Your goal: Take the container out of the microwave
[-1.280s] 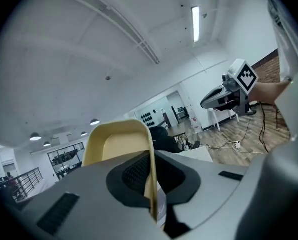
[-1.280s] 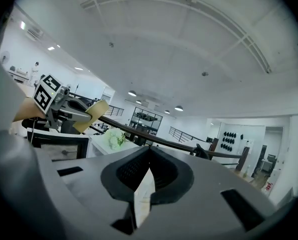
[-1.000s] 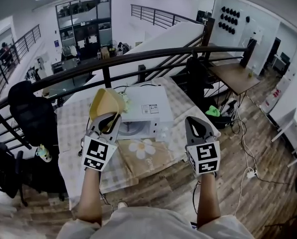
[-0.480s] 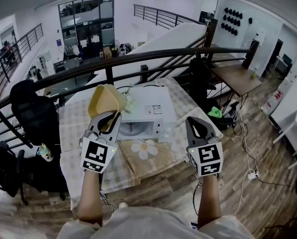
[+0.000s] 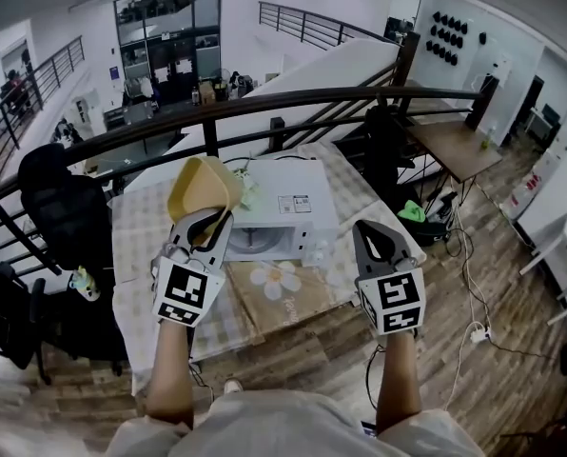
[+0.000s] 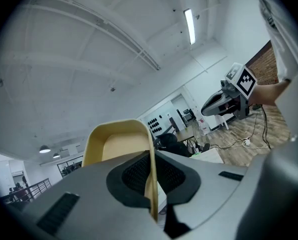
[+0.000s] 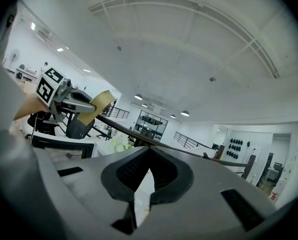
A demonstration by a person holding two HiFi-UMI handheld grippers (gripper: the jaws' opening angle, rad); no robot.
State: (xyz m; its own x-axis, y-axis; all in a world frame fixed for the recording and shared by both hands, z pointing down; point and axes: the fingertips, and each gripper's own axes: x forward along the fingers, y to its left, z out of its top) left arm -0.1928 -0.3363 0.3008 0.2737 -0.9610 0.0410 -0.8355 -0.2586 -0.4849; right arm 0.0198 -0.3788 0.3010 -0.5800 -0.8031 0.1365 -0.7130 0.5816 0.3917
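Setting: mezzanine office behind a dark railing (image 5: pixel 264 103); a desk (image 5: pixel 136 246) under a checked cloth carries a white microwave (image 5: pixel 283 198).
Container: the yellow container (image 5: pixel 204 187) is outside the microwave, held in the air above its left front corner, tilted, and looks empty.
Left gripper: the left gripper (image 5: pixel 205 225) has its jaws clamped on one side wall of the container, with the wall edge-on between the pads.
Right gripper: the right gripper (image 5: pixel 373 240) has its jaws together with nothing between them, and hangs right of the microwave, well apart from the container.
Microwave: a round plate shows at its front; door position cannot be told.
Handling (judgement): thin-walled, light, probably smooth plastic with some flex. A single-wall pinch may let it swing or slip. A hold on the rim near a corner, where it is stiffest, looks best.
Progress (judgement): removal appears done; setting down remains.
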